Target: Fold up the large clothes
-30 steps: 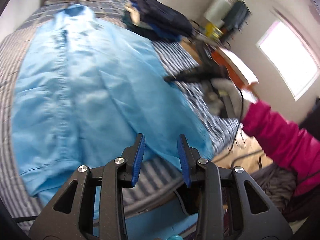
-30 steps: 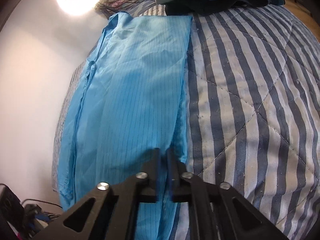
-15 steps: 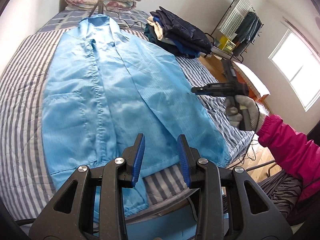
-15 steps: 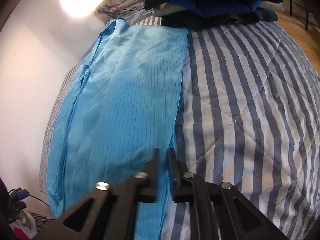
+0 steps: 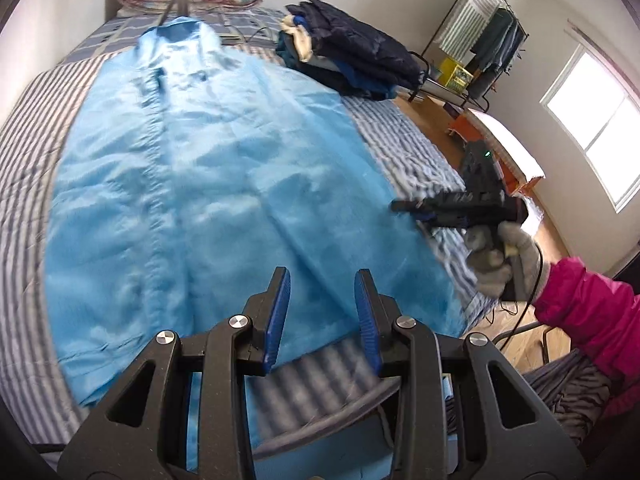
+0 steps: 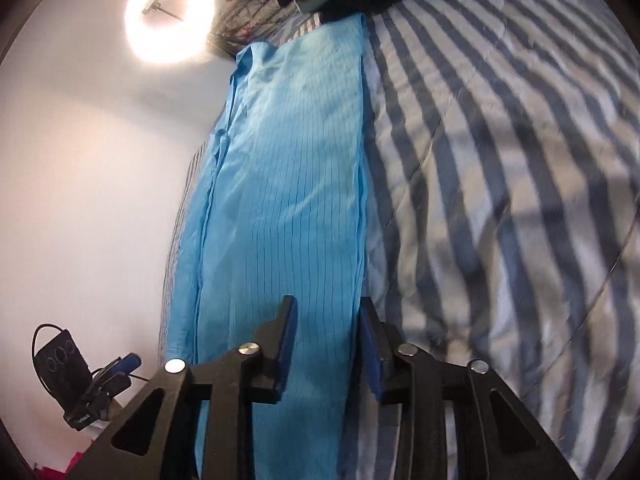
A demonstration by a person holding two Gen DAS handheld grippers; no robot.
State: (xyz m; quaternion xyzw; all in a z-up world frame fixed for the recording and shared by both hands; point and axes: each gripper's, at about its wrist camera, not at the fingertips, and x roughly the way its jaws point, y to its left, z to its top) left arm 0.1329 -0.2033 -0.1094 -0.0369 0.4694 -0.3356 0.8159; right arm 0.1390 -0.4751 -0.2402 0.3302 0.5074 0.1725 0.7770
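- Light blue coat [image 5: 192, 184] spread flat on striped bed quilt [image 6: 520, 160], collar toward the headboard.
- Left gripper [image 5: 322, 304] narrowly parted, nothing between the pads, above the hem.
- Left view only: gloved right hand [image 5: 500, 260], pink sleeve [image 5: 588, 304], folded pile [image 5: 352, 60].
- Right view only: ring light [image 6: 168, 20].
- Right gripper [image 6: 326, 332], clamped a second ago, now parted and closing; pads astride the coat's side edge, not pressing it.

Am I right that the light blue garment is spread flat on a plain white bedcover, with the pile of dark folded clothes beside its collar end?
Not quite: the bedcover is blue-and-white striped, not plain white, as the right wrist view shows. The light blue garment does lie spread on it, with the pile of dark folded clothes beside its collar end.
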